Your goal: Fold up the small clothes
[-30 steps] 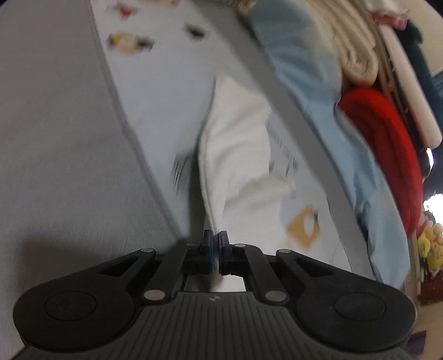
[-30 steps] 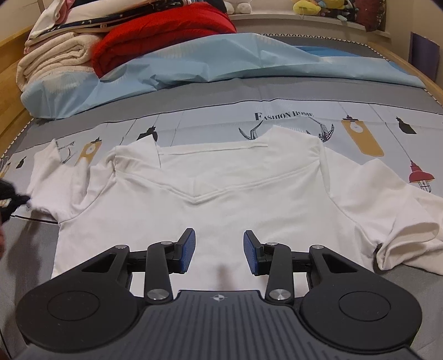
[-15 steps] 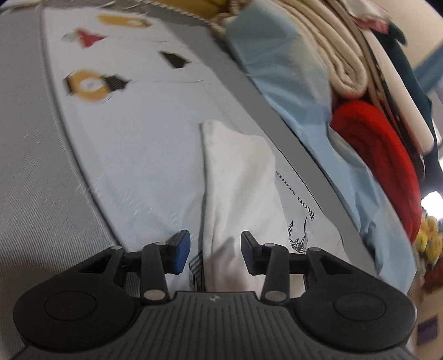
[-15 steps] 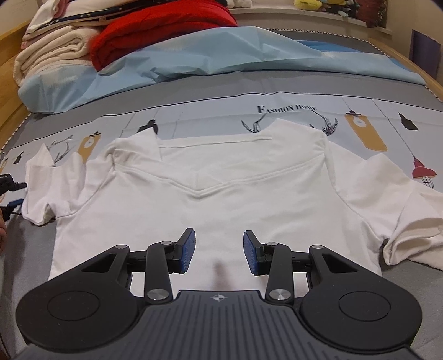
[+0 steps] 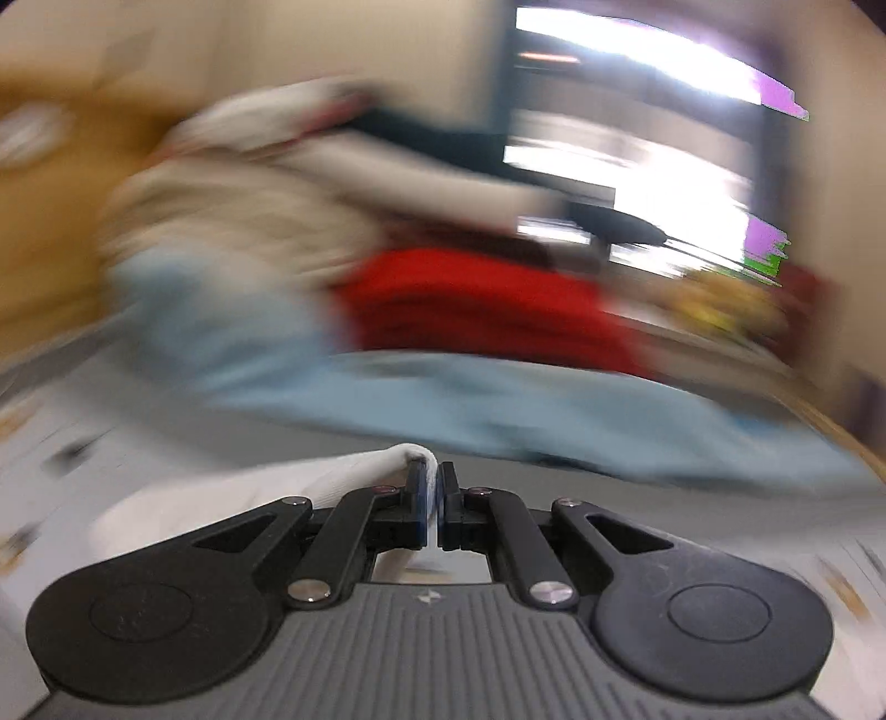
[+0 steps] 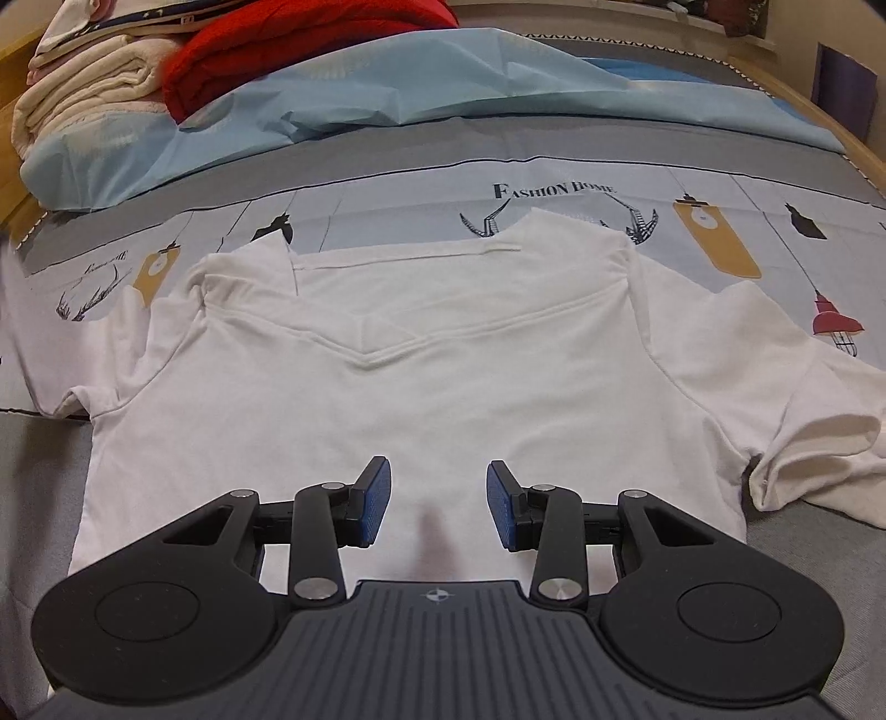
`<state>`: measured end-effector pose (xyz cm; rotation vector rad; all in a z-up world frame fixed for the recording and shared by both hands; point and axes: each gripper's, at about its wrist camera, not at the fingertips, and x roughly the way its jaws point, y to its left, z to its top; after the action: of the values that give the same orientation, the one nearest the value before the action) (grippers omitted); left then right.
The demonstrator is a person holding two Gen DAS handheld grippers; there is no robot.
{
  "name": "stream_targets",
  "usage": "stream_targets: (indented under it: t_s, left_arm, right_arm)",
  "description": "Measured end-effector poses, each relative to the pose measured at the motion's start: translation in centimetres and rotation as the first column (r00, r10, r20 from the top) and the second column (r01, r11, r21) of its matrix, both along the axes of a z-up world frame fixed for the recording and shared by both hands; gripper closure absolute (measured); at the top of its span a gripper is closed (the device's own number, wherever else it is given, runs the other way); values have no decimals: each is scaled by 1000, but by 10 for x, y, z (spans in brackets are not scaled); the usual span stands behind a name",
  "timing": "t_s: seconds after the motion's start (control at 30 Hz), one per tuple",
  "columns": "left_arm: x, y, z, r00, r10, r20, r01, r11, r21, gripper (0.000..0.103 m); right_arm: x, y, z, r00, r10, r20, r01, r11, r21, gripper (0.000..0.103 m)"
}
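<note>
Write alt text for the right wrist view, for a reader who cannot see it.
A white V-neck T-shirt lies spread flat on a printed grey bedsheet, with the open right gripper over its lower middle. Behind it lie a light blue cover, a red blanket and folded cream bedding.

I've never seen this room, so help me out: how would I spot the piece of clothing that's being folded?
Find the bed sheet printed with lanterns and the words "Fashion Home". Spread flat on it, just ahead of the open right gripper, lies a white T-shirt. Its V-neck and short sleeves set it apart from the red blanket and cream towels stacked behind.
</note>
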<state>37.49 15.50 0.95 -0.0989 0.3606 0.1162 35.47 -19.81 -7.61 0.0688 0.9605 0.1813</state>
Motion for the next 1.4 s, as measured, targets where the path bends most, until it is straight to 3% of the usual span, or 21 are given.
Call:
stream_targets:
  t_s: [0.07,0.1,0.17,0.2,0.23,0.3,0.37,0.43,0.57,0.63,0.67,0.7,0.73,0.77,0.83,0.9,0.97,1.03,1.1,1.23,1.4]
  left_arm:
    - [-3,-68,-5,976,-209,-55,211,977,34,100]
    - [-4,-102,-17,936,-329,-125,330,944,-11,98]
    - [-7,-157,-55,807,-506,-304,488,862,-140,85]
    - [-12,-181,-76,742,-533,-406,516,841,-162,84]
    - [-20,-199,-89,704,-529,-474,528,836,-149,84]
    - [-33,-211,-93,686,-517,-512,526,839,-142,84]
    - [-34,-198,-76,698,-511,-502,488,852,-189,83]
    - [-29,-175,-48,748,-458,-480,406,888,-214,76]
    - [-18,-118,-21,854,-293,-430,199,947,-251,76]
    - [-13,-93,-24,887,-203,-415,98,960,-261,76]
    - [-13,-80,-34,892,-142,-430,29,966,-258,76]
    - [-8,-65,-42,873,-87,-481,-44,966,-255,76]
    - [0,-55,-52,831,-37,-555,-125,960,-251,76]
    - [9,-44,-58,809,-7,-587,-188,944,-270,76]
    - [19,-27,-63,822,7,-570,-236,915,-329,76]
    - [30,-20,-63,833,61,-549,-250,928,-277,76]
    - [40,-19,-64,823,117,-555,-269,942,-201,76]
    - [41,-16,-66,820,116,-560,-268,943,-196,76]
    - [47,-15,-68,820,101,-563,-246,951,-189,76]
    - [47,-10,-66,824,98,-559,-241,952,-187,74]
    - [47,-5,-69,816,99,-569,-261,942,-211,73]
  right_arm:
    - [0,-5,0,1000,-19,4,19,1000,-3,63]
    - [1,-9,0,999,-36,2,36,999,-10,63]
    - [2,-20,-1,995,-100,2,100,994,-32,63]
    - [3,-27,-1,990,-138,-1,138,990,-39,63]
    - [4,-35,-1,984,-178,-2,178,983,-39,63]
    - [6,-53,0,964,-267,-9,267,963,-25,63]
    - [6,-67,1,943,-333,-21,333,943,0,63]
    - [5,-74,3,933,-358,-28,359,932,40,63]
    - [4,-68,14,946,-325,16,321,940,114,64]
    - [6,-62,18,959,-278,47,267,949,167,81]
    - [7,-57,20,964,-257,64,242,954,178,84]
    - [8,-50,21,970,-230,84,211,960,185,85]
    - [10,-44,21,975,-202,94,181,965,189,85]
    - [12,-38,21,981,-170,98,149,970,195,85]
    - [15,-23,19,990,-99,96,78,976,201,84]
    - [18,-5,14,995,-30,91,12,981,193,84]
    - [18,14,11,994,39,105,-56,984,166,82]
    - [18,34,6,986,101,132,-116,987,107,63]
    - [16,53,0,974,157,166,-164,986,31,54]
    - [19,79,-13,948,254,189,-246,967,-67,54]
    - [29,104,-32,945,286,160,-273,957,-94,54]
